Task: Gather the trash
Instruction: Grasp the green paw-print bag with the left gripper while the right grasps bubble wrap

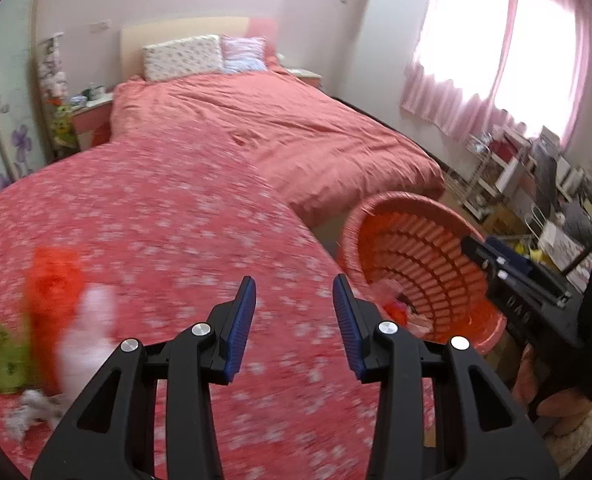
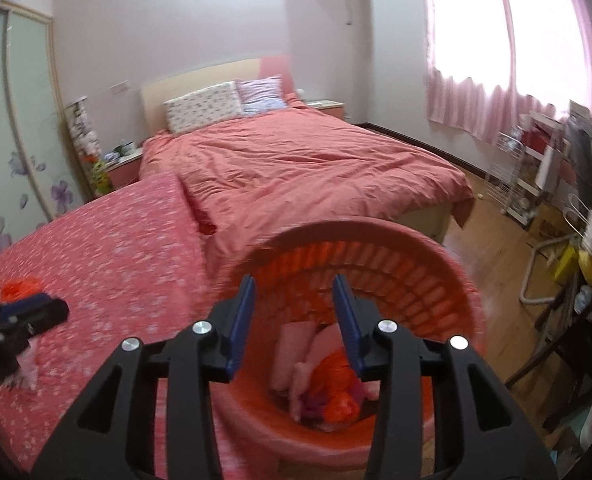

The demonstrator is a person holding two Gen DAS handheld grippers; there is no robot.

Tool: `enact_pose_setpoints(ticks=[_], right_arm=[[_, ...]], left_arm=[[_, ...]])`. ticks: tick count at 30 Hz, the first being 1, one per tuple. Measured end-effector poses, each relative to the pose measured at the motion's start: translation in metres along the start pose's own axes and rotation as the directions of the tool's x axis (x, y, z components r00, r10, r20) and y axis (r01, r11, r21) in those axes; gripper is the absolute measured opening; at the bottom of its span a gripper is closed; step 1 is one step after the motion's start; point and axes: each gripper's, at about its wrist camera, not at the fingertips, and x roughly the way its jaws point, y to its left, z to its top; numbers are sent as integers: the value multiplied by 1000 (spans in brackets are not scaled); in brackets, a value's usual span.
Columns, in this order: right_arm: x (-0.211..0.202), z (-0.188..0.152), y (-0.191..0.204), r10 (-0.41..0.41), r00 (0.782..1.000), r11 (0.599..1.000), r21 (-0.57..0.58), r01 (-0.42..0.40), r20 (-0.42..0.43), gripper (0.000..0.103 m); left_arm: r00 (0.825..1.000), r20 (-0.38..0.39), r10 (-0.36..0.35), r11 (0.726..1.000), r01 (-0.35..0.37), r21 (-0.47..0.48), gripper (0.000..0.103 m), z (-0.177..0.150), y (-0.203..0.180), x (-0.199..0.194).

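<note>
Your left gripper (image 1: 294,292) hangs with jaws parted and nothing between them over the red flowered cloth (image 1: 156,208). Your right gripper (image 2: 294,292) gapes empty above the round red plastic basket (image 2: 448,280), where orange and pink trash (image 2: 332,392) lies.

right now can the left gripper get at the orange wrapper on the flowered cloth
Probably yes. The left gripper is open and empty, and the orange wrapper lies uncovered on the flowered cloth off to the left of its fingers, with nothing between them.
</note>
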Motion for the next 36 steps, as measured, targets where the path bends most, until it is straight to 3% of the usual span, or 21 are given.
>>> enact_pose_setpoints(ticks=[7,11,17,25,28,34,36], right_arm=[[-10,-6,71,103,995,990,-91,-104,-12,40],[-15,-11,108,165,986,978,-126,-168,-30,40],[-22,-26,168,285,955,942,-161,-296,-85,40],[-30,-46,239,410,898,875,-206,-437,-161,41],[-27,-54,256,415,889,861,-232,-452,-192,55],[0,-68,271,360,897,872,-249,-421,-255,55],[7,-71,271,350,900,876,-248,-413,-261,50]], left_arm=[[992,81,101,992,-95,-78,41,1,56,-54],[980,87,176,977,-164,-136,41,-10,97,-71],[964,33,265,940,-251,-231,41,-36,156,-79],[949,-13,314,903,-303,-304,41,-67,210,-89],[950,-20,313,901,-304,-310,48,-73,216,-88],[960,-30,280,918,-276,-285,49,-79,210,-78],[963,-33,268,924,-267,-275,49,-80,205,-74]])
